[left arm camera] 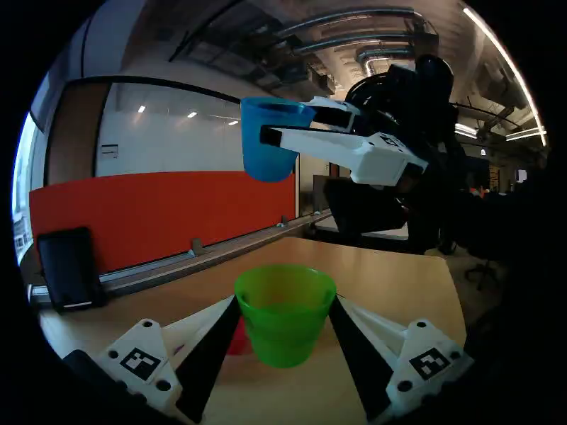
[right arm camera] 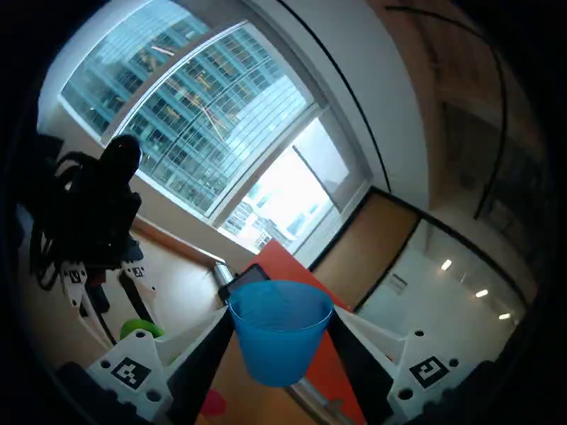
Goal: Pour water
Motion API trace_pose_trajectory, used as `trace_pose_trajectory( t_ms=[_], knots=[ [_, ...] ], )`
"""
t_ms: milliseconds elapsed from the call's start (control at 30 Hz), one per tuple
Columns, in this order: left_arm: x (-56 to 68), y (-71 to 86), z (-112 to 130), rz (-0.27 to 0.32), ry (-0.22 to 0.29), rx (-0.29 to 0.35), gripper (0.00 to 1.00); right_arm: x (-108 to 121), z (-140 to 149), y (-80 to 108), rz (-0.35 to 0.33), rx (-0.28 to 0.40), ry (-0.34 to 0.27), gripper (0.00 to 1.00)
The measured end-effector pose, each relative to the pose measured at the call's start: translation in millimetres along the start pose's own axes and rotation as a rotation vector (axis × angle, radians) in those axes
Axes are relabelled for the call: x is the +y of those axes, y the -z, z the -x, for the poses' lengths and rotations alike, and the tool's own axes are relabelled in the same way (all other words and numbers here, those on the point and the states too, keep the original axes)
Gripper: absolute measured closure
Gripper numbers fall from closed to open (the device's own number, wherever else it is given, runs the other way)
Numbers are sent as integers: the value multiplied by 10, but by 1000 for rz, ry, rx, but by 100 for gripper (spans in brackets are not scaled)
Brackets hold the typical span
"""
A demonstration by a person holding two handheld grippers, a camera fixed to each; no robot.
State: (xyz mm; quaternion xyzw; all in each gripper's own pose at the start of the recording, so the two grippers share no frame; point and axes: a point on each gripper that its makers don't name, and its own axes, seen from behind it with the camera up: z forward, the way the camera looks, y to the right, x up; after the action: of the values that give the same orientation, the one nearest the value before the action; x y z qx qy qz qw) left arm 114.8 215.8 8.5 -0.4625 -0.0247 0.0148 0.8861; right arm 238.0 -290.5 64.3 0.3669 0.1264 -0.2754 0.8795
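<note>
left gripper [left arm camera: 283, 306] grips green cup [left arm camera: 285, 336], right gripper [right arm camera: 280, 319] — blue cup [right arm camera: 278, 347], aloft

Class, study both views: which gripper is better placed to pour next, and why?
Right, most likely: the right gripper holds the blue cup raised well above the green cup, which the left gripper holds upright, low over the table, ready to receive.

A dark phone [left arm camera: 67, 269] stands by the orange partition [left arm camera: 163, 212] on the wooden table [left arm camera: 397, 276].
</note>
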Motion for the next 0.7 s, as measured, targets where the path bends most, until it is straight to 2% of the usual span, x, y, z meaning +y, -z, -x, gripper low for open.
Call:
trace_pose_trajectory(
  t_ms=[467, 600, 700],
  knots=[
    [-47, 37, -61, -16, -10, 6, 15, -10, 145, 15, -39, -56, -485, 9],
    [-54, 42, -84, -18, -11, 9, 15, 22, 209, -6, -40, -69, -578, 9],
    [-60, 47, -91, -20, -11, 11, 15, 28, 247, -6, -42, -76, -614, 9]
  ],
)
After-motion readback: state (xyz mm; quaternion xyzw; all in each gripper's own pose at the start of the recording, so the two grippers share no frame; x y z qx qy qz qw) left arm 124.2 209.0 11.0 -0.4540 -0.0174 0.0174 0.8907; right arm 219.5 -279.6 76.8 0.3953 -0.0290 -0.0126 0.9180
